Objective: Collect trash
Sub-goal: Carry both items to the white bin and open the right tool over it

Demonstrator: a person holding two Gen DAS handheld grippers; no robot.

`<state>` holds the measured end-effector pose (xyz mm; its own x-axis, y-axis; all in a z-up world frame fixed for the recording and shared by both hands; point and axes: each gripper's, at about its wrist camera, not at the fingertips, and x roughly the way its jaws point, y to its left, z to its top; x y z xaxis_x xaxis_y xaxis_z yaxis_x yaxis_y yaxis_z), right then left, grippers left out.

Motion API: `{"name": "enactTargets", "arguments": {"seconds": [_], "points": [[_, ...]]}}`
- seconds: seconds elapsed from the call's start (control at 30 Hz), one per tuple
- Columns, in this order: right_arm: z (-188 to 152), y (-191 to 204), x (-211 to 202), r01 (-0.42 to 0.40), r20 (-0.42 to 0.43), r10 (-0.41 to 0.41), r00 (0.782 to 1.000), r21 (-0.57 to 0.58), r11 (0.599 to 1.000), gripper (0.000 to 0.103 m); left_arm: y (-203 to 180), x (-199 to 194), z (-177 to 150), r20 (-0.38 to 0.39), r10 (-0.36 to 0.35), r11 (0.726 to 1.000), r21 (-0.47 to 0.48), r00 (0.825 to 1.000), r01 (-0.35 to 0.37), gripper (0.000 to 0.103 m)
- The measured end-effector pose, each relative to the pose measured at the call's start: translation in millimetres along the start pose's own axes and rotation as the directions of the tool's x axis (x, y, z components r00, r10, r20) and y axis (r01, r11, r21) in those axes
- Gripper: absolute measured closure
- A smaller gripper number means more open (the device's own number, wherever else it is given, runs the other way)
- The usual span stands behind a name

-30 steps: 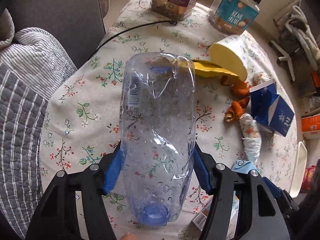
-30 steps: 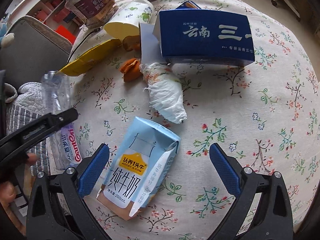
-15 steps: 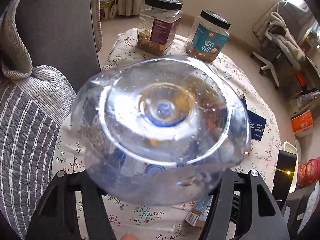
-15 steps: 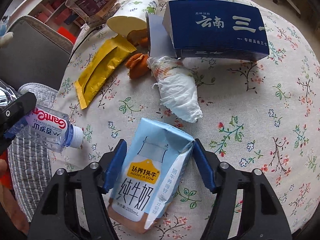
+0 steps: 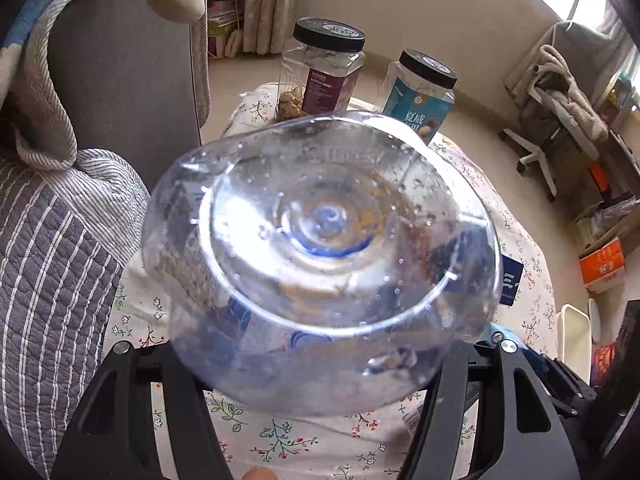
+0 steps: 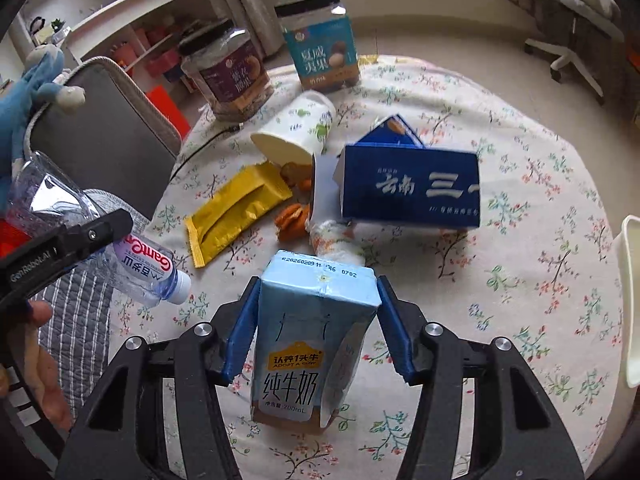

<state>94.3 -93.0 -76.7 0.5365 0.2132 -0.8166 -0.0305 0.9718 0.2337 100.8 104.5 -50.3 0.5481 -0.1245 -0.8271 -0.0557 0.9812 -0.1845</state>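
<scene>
My left gripper (image 5: pixel 316 344) is shut on a clear plastic water bottle (image 5: pixel 320 256), held off the table with its base toward the camera; the bottle also shows in the right wrist view (image 6: pixel 140 268), cap pointing down-right. My right gripper (image 6: pixel 316 320) is shut on a light blue milk carton (image 6: pixel 308 340), lifted above the floral tablecloth (image 6: pixel 520 280). On the table lie a yellow wrapper (image 6: pixel 236 212), a tipped paper cup (image 6: pixel 296 132), orange peel pieces (image 6: pixel 292 220), a crumpled tissue (image 6: pixel 336 244) and a dark blue box (image 6: pixel 412 188).
Two snack jars (image 6: pixel 236 76) (image 6: pixel 320 44) stand at the table's far edge. A grey chair with striped blankets (image 5: pixel 60 220) is on the left. A white bin rim (image 6: pixel 630 300) shows at the right edge. An office chair (image 5: pixel 560 128) stands beyond.
The left gripper lifted the bottle off the table and tilted it base-forward. The right gripper closed on the milk carton and raised it.
</scene>
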Motion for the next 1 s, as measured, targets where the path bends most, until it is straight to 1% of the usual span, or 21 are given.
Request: {"name": "enactTargets", "arguments": {"seconds": [0.1, 0.2, 0.33, 0.47, 0.57, 1.0], "points": [[7.7, -4.8, -19.5, 0.034, 0.094, -0.032, 0.995, -0.019, 0.999, 0.05, -4.0, -4.7, -0.1, 0.037, -0.002, 1.0, -0.005, 0.999, 0.002, 0.04], [13.6, -9.3, -33.6, 0.06, 0.172, -0.055, 0.984, -0.024, 0.998, 0.05, -11.3, -12.5, 0.0, 0.089, 0.011, 1.0, 0.006, 0.996, -0.012, 0.04], [20.0, -17.4, -47.6, 0.083, 0.241, -0.077, 0.968, -0.016, 0.996, 0.05, -23.1, -22.0, 1.6, 0.148, 0.012, 1.0, 0.023, 0.989, -0.016, 0.04], [23.1, -29.6, -57.5, 0.104, 0.28, -0.102, 0.955, 0.005, 0.995, 0.05, -34.4, -27.8, 2.1, 0.183, 0.008, 0.999, 0.033, 0.983, -0.014, 0.04], [24.3, -39.5, -64.9, 0.12, 0.301, -0.122, 0.946, 0.026, 0.992, 0.05, -43.7, -28.0, 3.3, 0.194, -0.002, 0.999, 0.043, 0.981, -0.006, 0.04], [20.5, -97.6, -95.6, 0.171, 0.335, -0.208, 0.919, 0.135, 0.976, 0.05, -93.8, -28.6, 0.0, 0.238, -0.062, 0.992, 0.123, 0.969, 0.033, 0.04]]}}
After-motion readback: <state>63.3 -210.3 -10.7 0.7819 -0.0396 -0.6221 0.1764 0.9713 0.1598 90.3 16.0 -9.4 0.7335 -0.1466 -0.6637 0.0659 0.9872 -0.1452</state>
